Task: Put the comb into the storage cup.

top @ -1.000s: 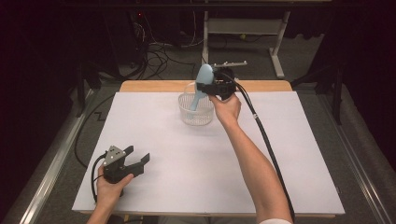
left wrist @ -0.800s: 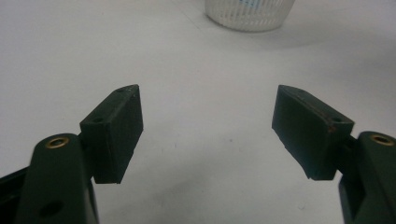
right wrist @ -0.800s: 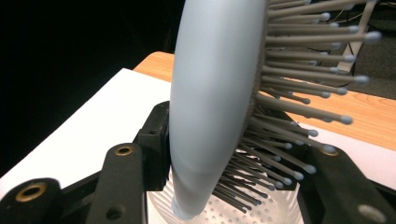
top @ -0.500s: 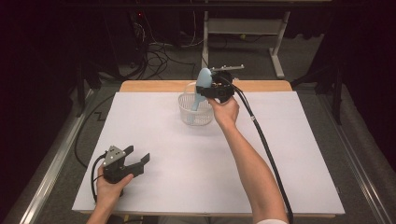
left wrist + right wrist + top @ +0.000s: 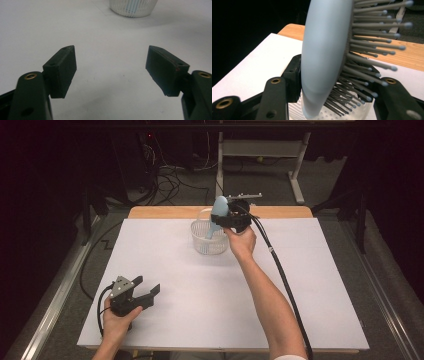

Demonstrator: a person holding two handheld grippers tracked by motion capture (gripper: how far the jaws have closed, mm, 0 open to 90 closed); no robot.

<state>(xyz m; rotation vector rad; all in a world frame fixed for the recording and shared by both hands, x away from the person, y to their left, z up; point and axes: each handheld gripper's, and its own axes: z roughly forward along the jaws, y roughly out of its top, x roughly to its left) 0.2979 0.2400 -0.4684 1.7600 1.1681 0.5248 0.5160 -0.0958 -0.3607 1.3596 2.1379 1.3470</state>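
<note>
Standing between right hand-held gripper [image 5: 332, 82] jaws, hairbrush [image 5: 324, 55], over basket [image 5: 209, 238]

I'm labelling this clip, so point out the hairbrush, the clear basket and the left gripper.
hairbrush [image 5: 322, 55], right gripper view, on its pale blue back.
clear basket [image 5: 206, 245], high view, on its ribbed front wall.
left gripper [image 5: 147, 289], high view, midway between its fingertips.

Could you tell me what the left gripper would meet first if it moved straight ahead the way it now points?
Probably the bare white table cover, since the left gripper tilts downward; farther along stands the clear ribbed basket.
</note>
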